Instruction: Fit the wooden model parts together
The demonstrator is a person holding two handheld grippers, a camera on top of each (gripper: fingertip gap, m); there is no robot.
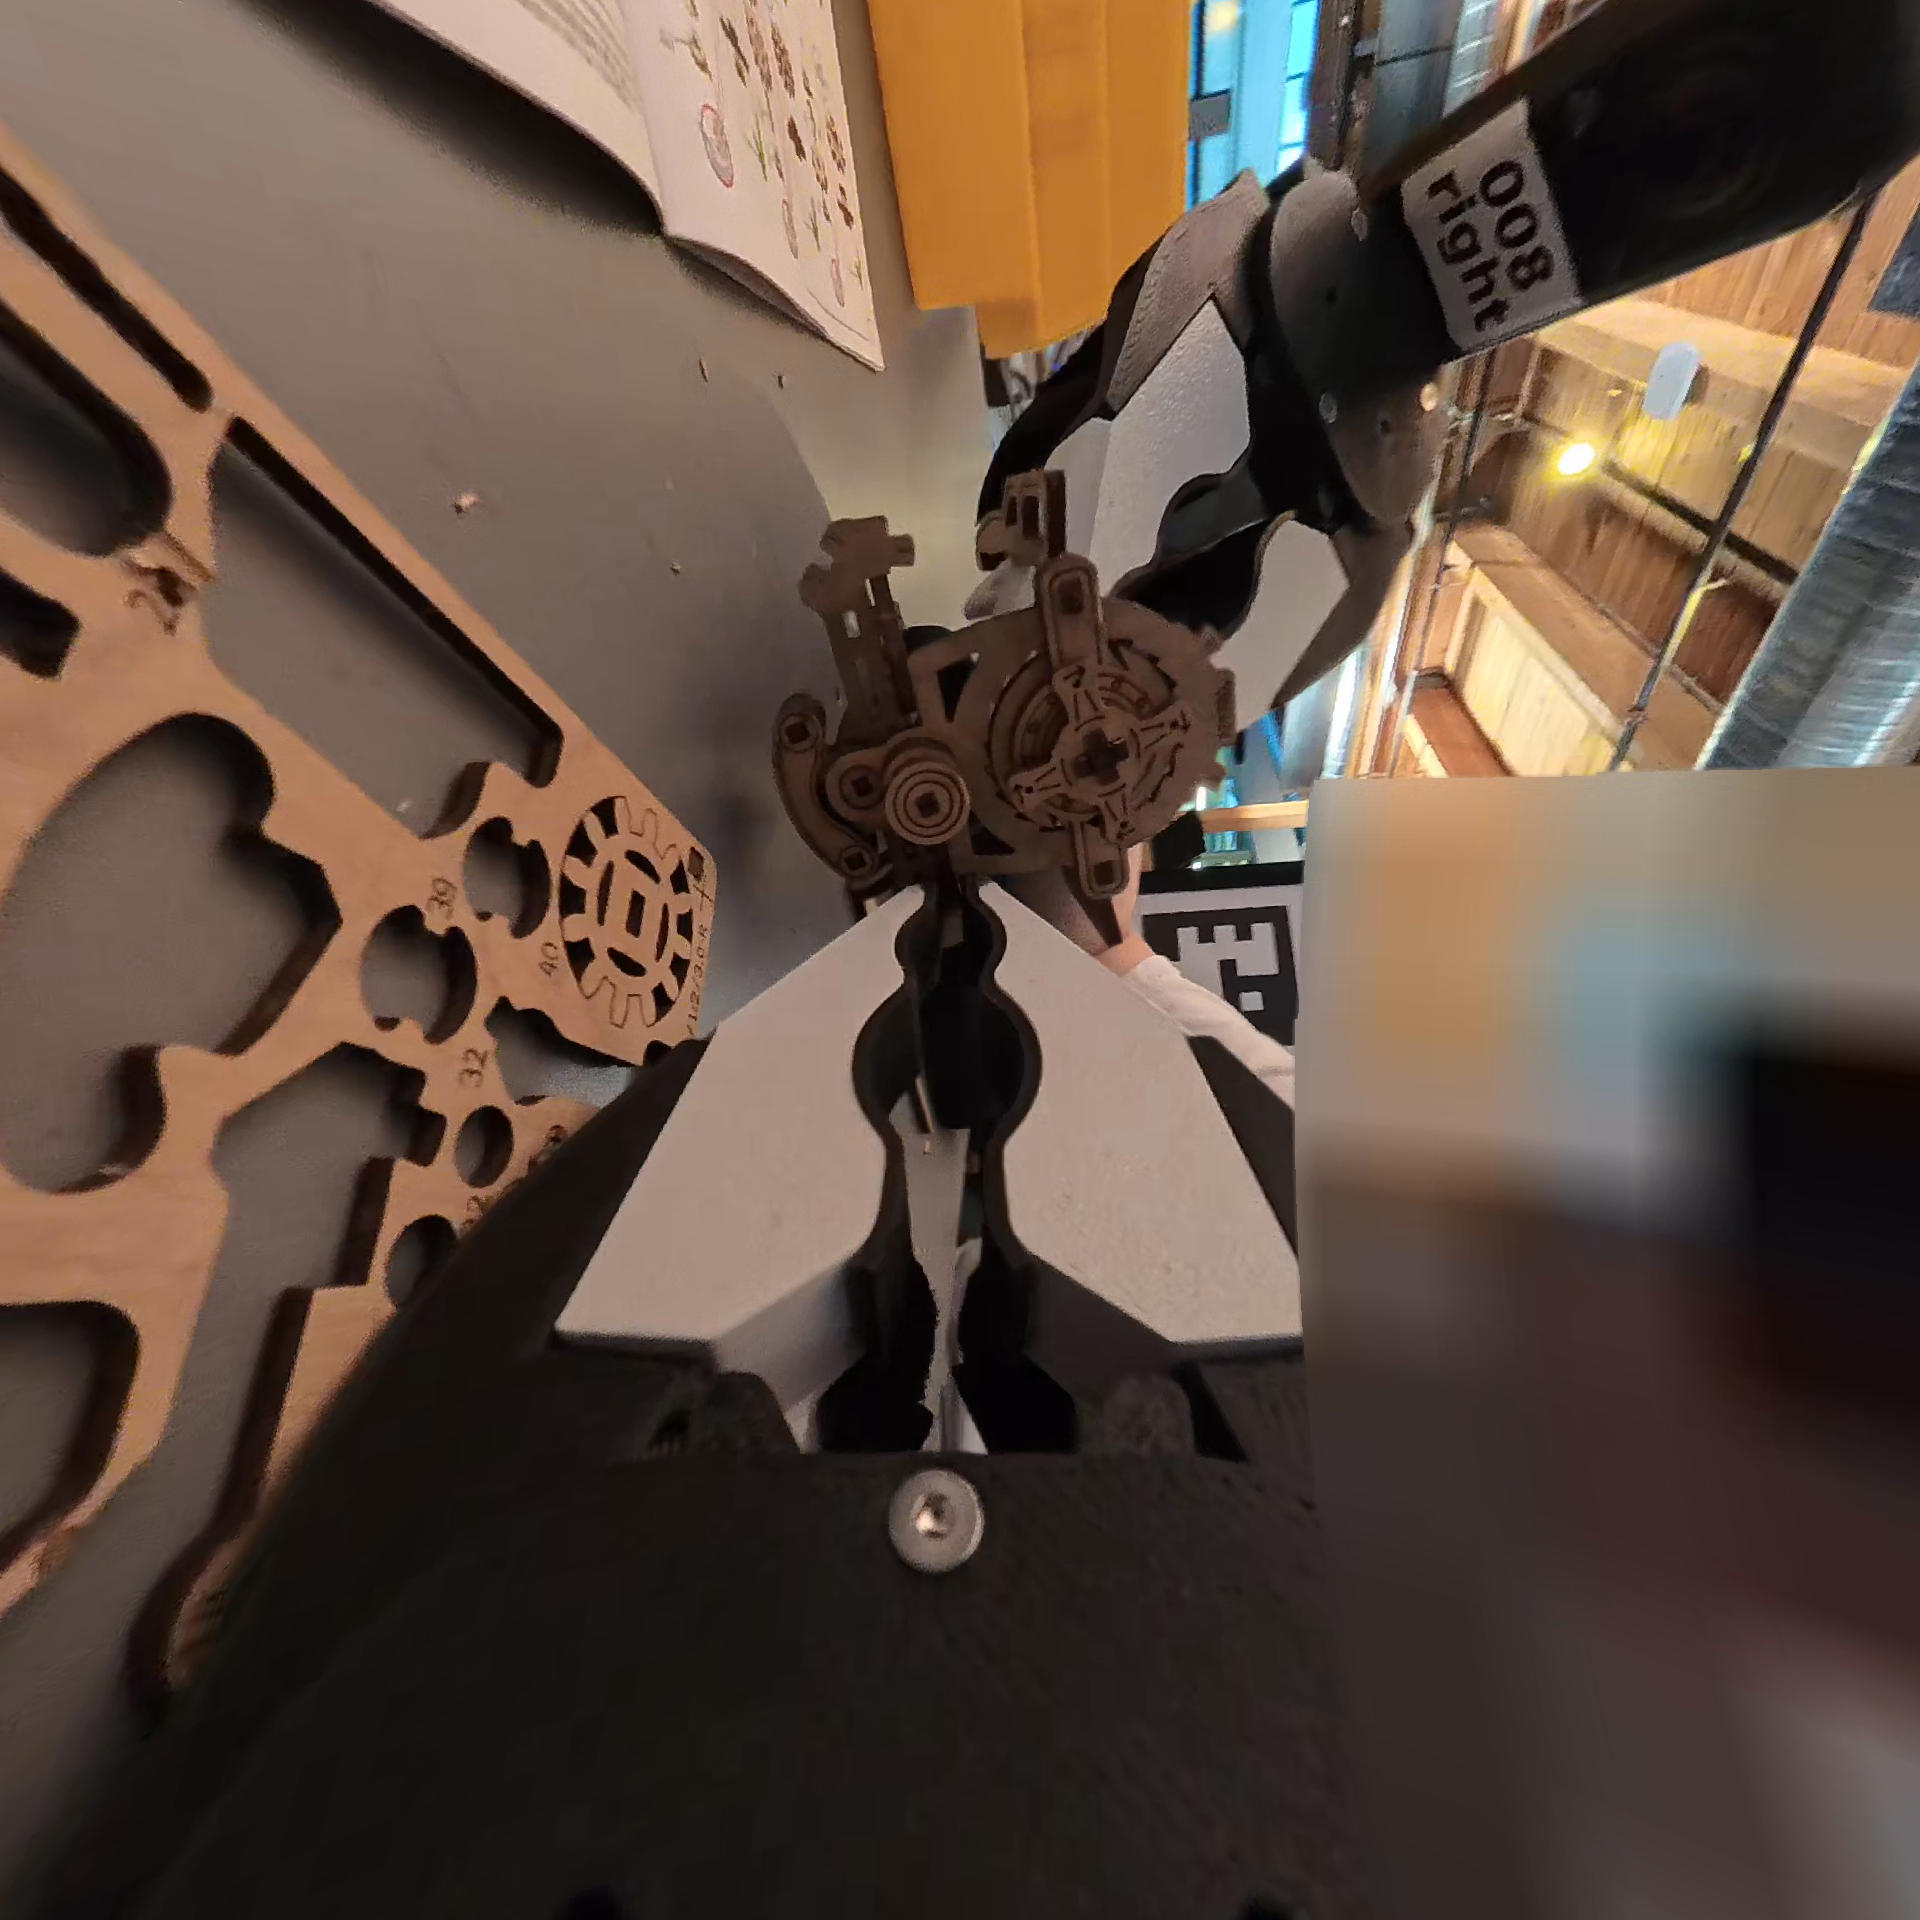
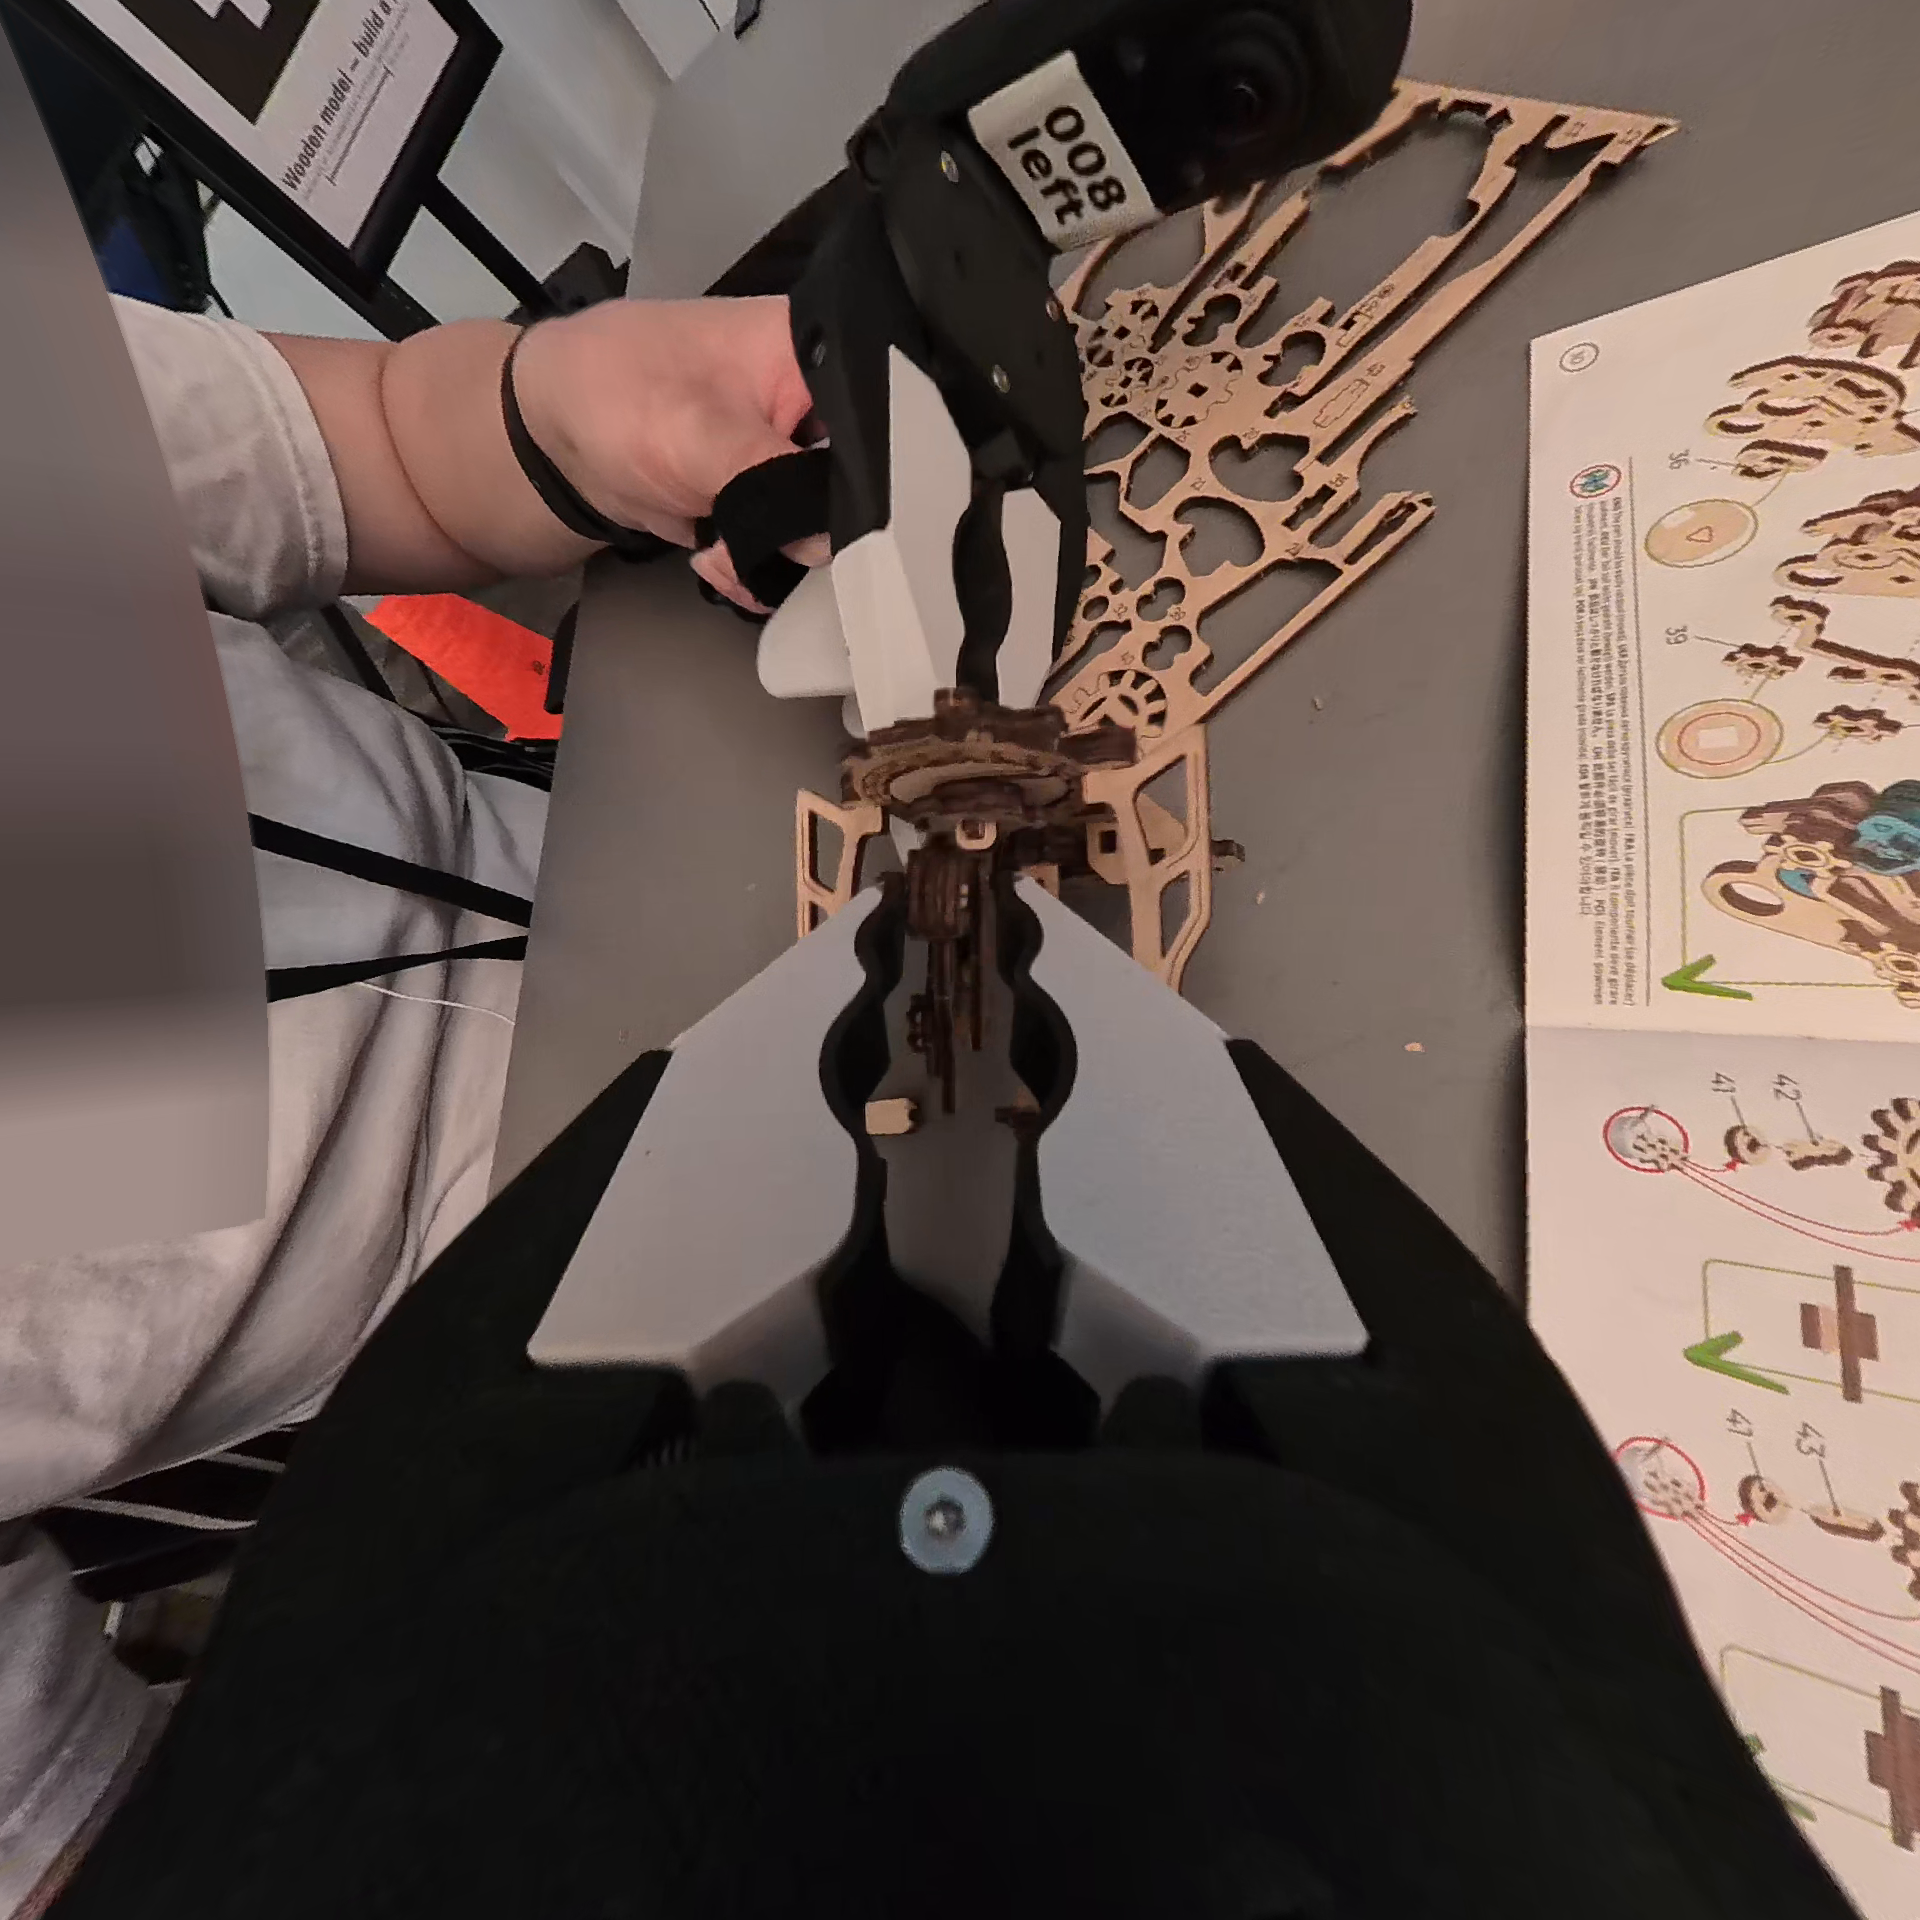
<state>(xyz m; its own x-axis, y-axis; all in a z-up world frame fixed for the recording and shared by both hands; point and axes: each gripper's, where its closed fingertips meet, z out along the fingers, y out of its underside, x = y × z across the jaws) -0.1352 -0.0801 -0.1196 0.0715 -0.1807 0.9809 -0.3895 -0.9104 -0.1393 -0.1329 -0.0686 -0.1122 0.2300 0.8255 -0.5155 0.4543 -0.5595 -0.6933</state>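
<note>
A: Where is the wooden model held?

B: It is held in the air above the grey table, between both tools. The left gripper is closed on the model's lower edge, with its white fingers brought nearly together around a thin part.

A: And the other one?

B: The right gripper is clamped on the model from the opposite side; a stack of small gears and plates is seen pinched between its fingers. In the left wrist view the same gripper is seen reaching down onto the top of the model.

A: What is seen of the model itself?

B: A large toothed wheel with a cross-shaped hub, and smaller discs beside it.

A: What lies on the table?

B: A punched-out wooden sheet, a loose wooden frame piece just under the model, and an open instruction booklet. A person's hand is seen gripping the left tool.
</note>
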